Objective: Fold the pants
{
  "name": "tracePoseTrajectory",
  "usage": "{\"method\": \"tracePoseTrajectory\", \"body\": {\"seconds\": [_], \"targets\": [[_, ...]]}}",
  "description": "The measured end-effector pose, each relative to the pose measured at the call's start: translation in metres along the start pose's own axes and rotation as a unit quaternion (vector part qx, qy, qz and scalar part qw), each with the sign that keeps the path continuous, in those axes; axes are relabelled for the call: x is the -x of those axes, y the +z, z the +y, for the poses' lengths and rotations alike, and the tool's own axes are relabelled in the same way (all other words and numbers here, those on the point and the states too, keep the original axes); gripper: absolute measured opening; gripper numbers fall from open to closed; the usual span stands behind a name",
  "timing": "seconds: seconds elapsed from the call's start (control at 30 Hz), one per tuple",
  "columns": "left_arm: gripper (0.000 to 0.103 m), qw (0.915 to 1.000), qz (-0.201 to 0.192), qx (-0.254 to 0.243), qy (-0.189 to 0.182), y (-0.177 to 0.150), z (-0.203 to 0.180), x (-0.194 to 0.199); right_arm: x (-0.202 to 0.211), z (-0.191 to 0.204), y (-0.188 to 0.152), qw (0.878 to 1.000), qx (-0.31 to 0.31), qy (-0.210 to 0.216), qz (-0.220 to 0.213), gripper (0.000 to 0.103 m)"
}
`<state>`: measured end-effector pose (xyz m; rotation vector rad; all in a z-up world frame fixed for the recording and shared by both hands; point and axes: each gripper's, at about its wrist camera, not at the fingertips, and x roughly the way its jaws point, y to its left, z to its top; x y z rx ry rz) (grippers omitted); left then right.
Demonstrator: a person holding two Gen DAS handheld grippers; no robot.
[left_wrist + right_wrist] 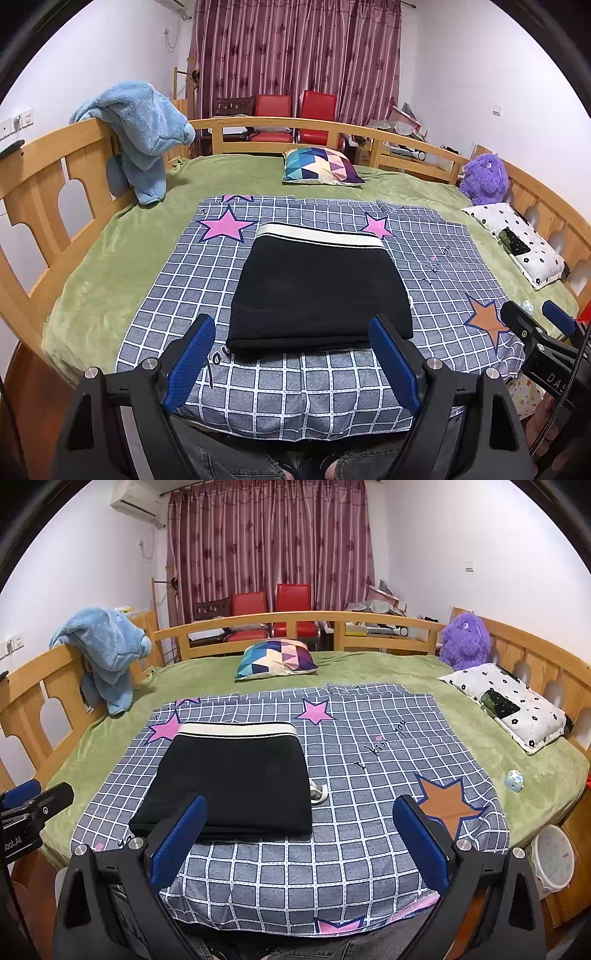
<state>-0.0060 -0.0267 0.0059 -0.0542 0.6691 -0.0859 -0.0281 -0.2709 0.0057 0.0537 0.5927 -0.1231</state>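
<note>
On the bed point(122, 258), on its checked sheet point(332, 387), we see the black pants point(317, 291) already a compact rectangle, both our left gripper point(291, 365) and right gripper point(299, 845) with fingers released and empty, so we only press edges flush.

Premises: a home bedroom. Evidence: wooden-railed bed point(303, 617) under a green fleece blanket point(388, 672), patterned geometric cushion point(275, 659), purple plush toy point(463, 640), maroon floral curtains point(269, 542), wall-mounted white air conditioner point(135, 498), two red chairs point(293, 596).
</note>
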Motion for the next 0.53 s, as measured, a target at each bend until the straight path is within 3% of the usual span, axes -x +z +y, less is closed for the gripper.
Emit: {"method": "tracePoseTrajectory", "body": {"seconds": [0.53], "targets": [[0.084, 1.0, 0.0, 0.003, 0.0, 0.0033, 0.0039, -0.0018, 0.0003, 0.0008, -0.0002, 1.0, -0.002, 0.001, 0.0, 0.1]]}}
